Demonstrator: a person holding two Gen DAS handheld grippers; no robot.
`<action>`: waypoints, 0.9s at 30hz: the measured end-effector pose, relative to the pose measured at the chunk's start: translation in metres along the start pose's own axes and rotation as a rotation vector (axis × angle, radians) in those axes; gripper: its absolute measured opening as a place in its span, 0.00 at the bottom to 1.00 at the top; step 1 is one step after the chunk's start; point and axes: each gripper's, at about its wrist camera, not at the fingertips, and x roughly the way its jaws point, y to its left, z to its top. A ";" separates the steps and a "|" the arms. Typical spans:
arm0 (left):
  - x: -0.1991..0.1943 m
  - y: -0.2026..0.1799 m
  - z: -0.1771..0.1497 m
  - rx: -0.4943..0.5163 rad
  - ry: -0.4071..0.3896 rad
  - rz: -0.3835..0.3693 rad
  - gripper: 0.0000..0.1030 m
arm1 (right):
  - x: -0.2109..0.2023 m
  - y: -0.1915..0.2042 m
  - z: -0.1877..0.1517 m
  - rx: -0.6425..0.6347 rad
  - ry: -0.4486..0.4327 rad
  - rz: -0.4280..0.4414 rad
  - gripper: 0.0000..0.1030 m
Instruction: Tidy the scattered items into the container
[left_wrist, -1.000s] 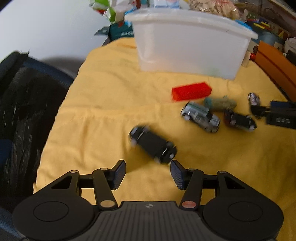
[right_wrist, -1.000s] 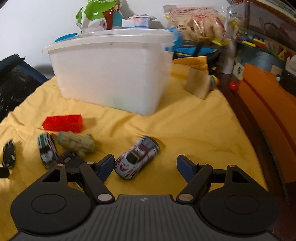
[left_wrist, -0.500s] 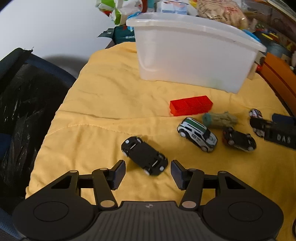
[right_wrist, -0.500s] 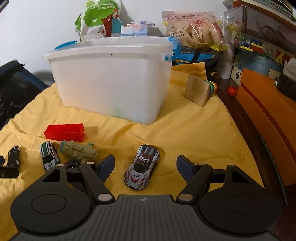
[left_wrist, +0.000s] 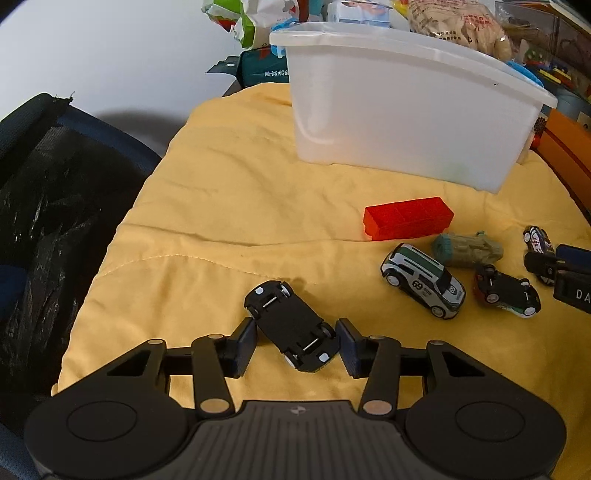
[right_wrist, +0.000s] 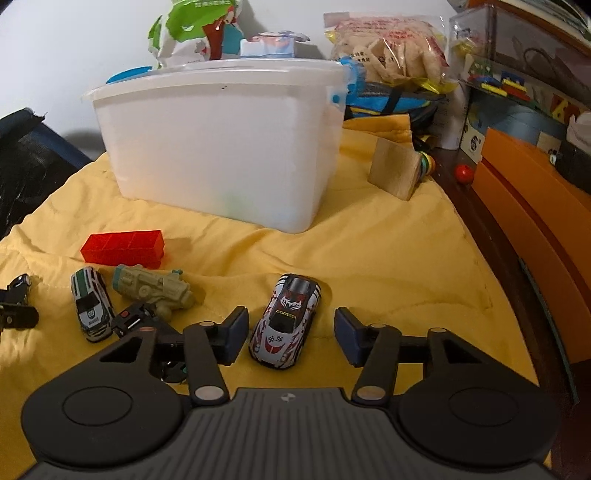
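Observation:
A black toy car (left_wrist: 291, 328) lies upside down and slantwise between the pads of my left gripper (left_wrist: 295, 334). Its jaws are closing, and both pads touch the car. In the right wrist view a white racing car (right_wrist: 286, 321) sits between the fingers of my right gripper (right_wrist: 290, 326). These jaws are closing too, with a gap left on each side. The white plastic container (left_wrist: 406, 110) stands at the back of the yellow cloth (left_wrist: 221, 184). A red brick (left_wrist: 408, 218), a white-green car (left_wrist: 423, 280), an olive toy (left_wrist: 469, 249) and a dark overturned car (left_wrist: 506, 291) lie between the two grippers.
A black mesh chair (left_wrist: 44, 221) borders the cloth on the left. A wooden block (right_wrist: 397, 166) leans at the container's right, and an orange box (right_wrist: 535, 192) runs along the right edge. Snack bags (right_wrist: 388, 48) pile up behind the container.
My left gripper moved forward until the black car lay between its pads, and its jaws narrowed onto it. The right jaws narrowed around the white racing car, which now lies straighter.

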 end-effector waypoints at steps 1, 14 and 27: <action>0.001 0.000 0.001 -0.005 0.002 0.002 0.51 | 0.001 0.000 0.000 0.009 0.001 -0.004 0.53; 0.001 -0.005 0.006 0.005 -0.024 -0.043 0.32 | -0.005 -0.006 -0.001 0.023 -0.002 0.059 0.33; -0.071 -0.002 0.075 0.003 -0.177 -0.116 0.32 | -0.072 -0.011 0.051 -0.010 -0.195 0.104 0.33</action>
